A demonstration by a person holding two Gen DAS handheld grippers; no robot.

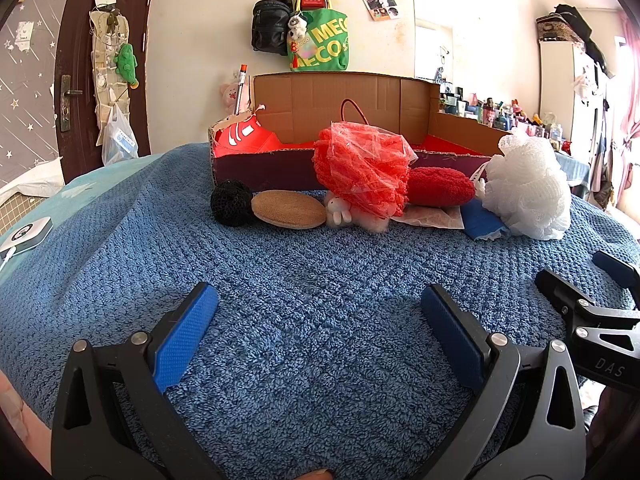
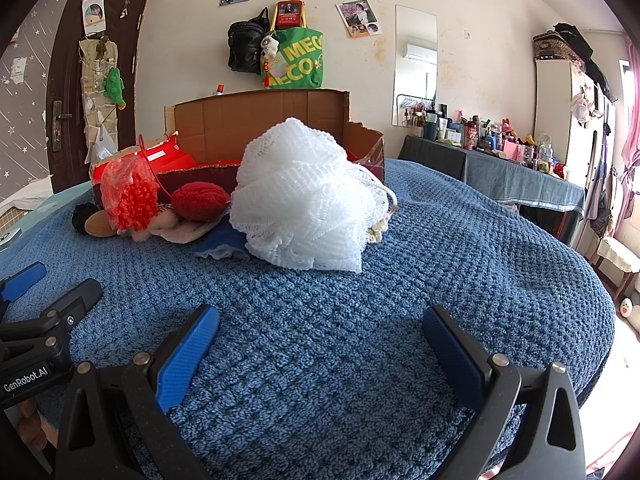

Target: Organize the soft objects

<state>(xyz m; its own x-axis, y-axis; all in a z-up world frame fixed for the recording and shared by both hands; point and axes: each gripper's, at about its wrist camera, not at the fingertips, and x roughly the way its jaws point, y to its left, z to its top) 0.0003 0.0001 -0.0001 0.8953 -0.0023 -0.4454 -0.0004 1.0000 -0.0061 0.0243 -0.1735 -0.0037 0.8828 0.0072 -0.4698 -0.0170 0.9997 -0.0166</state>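
Soft things lie in a row on the blue towel in front of an open cardboard box: a black mesh ball, a tan round pad, a small white plush, a red mesh puff in clear wrap, a dark red fuzzy pad, a blue cloth and a white mesh puff. The white puff is nearest in the right wrist view. My left gripper and right gripper are open and empty, low over the towel, short of the row.
The box has a red inside and tall back flap. A small white device lies at the towel's left edge. A table with bottles stands at the right. Bags hang on the wall. A door is at the left.
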